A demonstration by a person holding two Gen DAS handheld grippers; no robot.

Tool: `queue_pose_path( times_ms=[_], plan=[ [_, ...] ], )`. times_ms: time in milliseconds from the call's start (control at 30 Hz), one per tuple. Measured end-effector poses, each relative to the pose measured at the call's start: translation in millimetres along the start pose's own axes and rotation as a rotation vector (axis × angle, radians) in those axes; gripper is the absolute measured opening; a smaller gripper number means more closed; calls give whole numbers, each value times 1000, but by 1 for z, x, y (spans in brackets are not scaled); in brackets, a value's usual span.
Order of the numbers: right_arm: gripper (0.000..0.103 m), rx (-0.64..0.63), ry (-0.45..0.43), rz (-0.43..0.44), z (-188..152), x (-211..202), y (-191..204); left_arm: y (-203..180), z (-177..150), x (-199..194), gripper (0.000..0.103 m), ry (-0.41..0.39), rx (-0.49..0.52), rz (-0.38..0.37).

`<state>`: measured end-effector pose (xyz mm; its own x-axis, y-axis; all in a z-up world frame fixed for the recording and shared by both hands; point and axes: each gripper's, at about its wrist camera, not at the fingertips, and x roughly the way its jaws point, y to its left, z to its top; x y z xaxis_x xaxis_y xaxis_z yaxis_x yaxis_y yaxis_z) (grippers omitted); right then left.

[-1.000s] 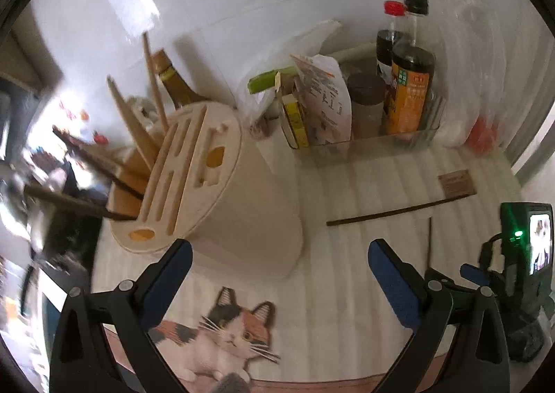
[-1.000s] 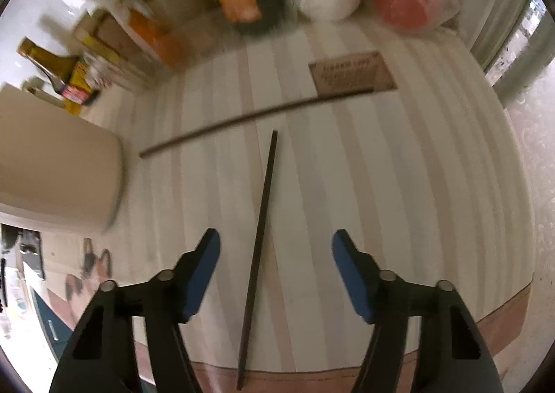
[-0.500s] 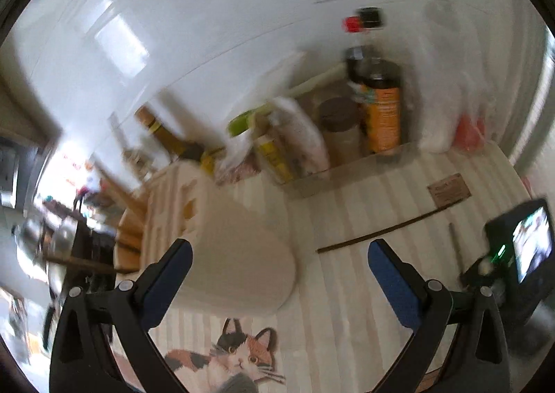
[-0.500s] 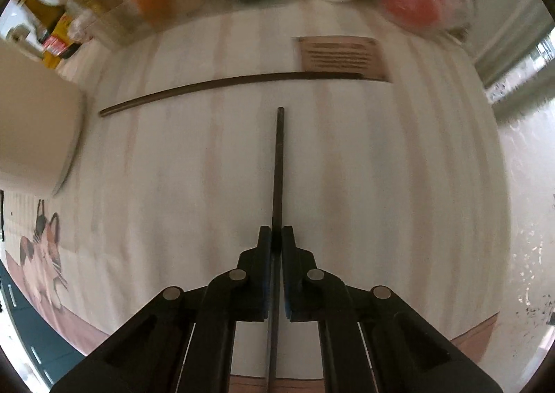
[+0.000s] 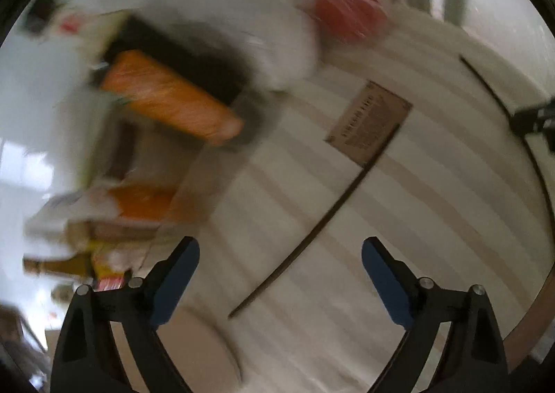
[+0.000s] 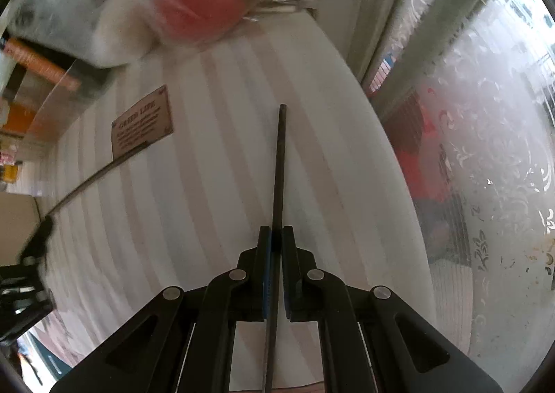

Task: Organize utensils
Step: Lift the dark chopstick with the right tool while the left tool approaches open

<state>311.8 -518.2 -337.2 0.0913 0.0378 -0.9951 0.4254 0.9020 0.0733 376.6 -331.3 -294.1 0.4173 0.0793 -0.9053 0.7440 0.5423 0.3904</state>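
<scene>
A thin dark chopstick (image 5: pixel 319 230) lies slanted on the striped mat (image 5: pixel 433 219). My left gripper (image 5: pixel 277 247) hovers over its lower half. The jaws are wide and closing, and the stick runs between the blue pads (image 5: pixel 173 282) without touching them. My right gripper (image 6: pixel 276 233) is shut on a second dark chopstick (image 6: pixel 279 167), which points straight ahead above the mat. In the right wrist view the lying chopstick (image 6: pixel 93 181) is at the left, with the blurred left gripper at its near end. In the left wrist view the held chopstick (image 5: pixel 485 87) shows at the right edge.
A brown printed card (image 5: pixel 371 126) lies under the far tip of the lying chopstick. A clear bin with an orange-labelled bottle (image 5: pixel 170 98) and a bagged red item (image 6: pixel 201 1) stand at the back. The beige knife block (image 6: pixel 17 216) is left; a frosted window (image 6: pixel 485 150) is right.
The right gripper shut on the chopstick in front of it and carried it toward the window. The left gripper rolled, swung away from the knife block and dropped over the other chopstick.
</scene>
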Motion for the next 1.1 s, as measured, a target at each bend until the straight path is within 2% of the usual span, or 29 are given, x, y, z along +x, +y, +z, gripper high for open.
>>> queue_pose_path(
  times_ms=[133,200,233,433,533,600,667,800,867,1000,1100],
  plan=[
    [6,21,7,20,7,1,-12,-7,10,24,94,42,65,-39],
    [6,28,7,25,8,5,-11,-8,14,31,79,61,75,-67],
    [6,31,8,27,9,5,-12,-8,15,33,75,69,76,-80],
    [6,47,24,58,8,7,-23,-8,23,42,68,91,70,-161],
    [6,50,34,69,9,8,-24,-6,27,44,50,103,44,-235],
    [6,52,38,73,10,9,-26,-4,28,46,25,117,21,-307],
    [6,51,39,74,10,9,-28,-5,28,46,11,128,3,-333],
    [6,48,42,73,10,8,-26,-6,25,45,8,136,-40,-331],
    [6,47,43,72,10,7,-25,-1,19,45,3,143,-109,-344],
    [6,49,37,73,10,9,-20,5,1,45,2,170,-259,-387],
    [6,51,39,79,6,10,-18,0,-21,48,2,224,-339,-418]
  ],
)
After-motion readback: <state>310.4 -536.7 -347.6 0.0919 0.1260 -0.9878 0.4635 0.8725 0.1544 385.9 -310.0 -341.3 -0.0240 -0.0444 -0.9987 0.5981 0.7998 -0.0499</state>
